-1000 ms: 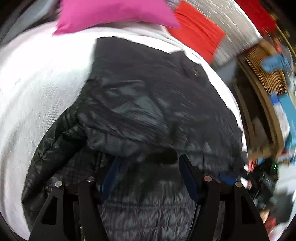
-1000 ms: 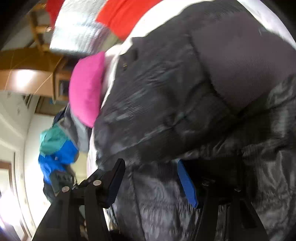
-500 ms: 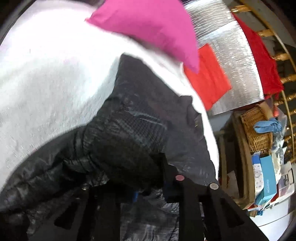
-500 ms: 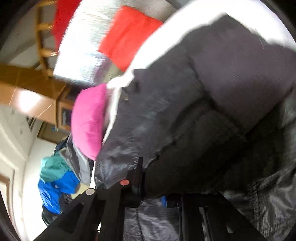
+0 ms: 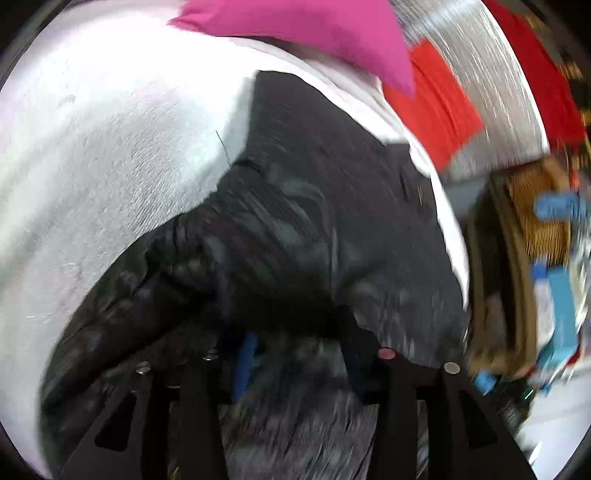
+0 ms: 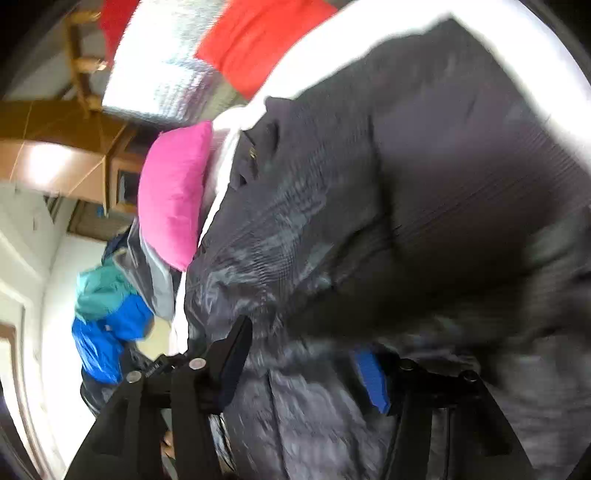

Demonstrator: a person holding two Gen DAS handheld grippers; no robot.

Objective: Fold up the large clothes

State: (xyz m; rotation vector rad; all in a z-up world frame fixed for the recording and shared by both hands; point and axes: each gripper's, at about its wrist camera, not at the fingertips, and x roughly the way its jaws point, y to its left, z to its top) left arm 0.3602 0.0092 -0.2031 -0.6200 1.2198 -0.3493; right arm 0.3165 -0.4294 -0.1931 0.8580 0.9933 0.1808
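A large dark grey quilted jacket (image 5: 314,221) lies on a white bed cover (image 5: 92,166), partly folded over itself. It also fills the right wrist view (image 6: 406,184). My left gripper (image 5: 299,354) has its jaws spread, with jacket fabric bunched between and over the blue-padded fingers. My right gripper (image 6: 306,358) also has its jaws spread, with jacket fabric lying between them. Both fingertips are partly hidden by the fabric. Both views are blurred by motion.
A pink pillow (image 5: 314,33) lies at the far end of the bed; it also shows in the right wrist view (image 6: 173,192). Red cloth (image 5: 443,110) and silver sheeting hang behind. A wicker basket and shelf clutter (image 5: 535,221) stand right. Blue and teal clothes (image 6: 107,314) lie left.
Both grippers were shut on the jacket half a second ago and now stand open. A second ago they were open too. Both cameras have shifted along the jacket.
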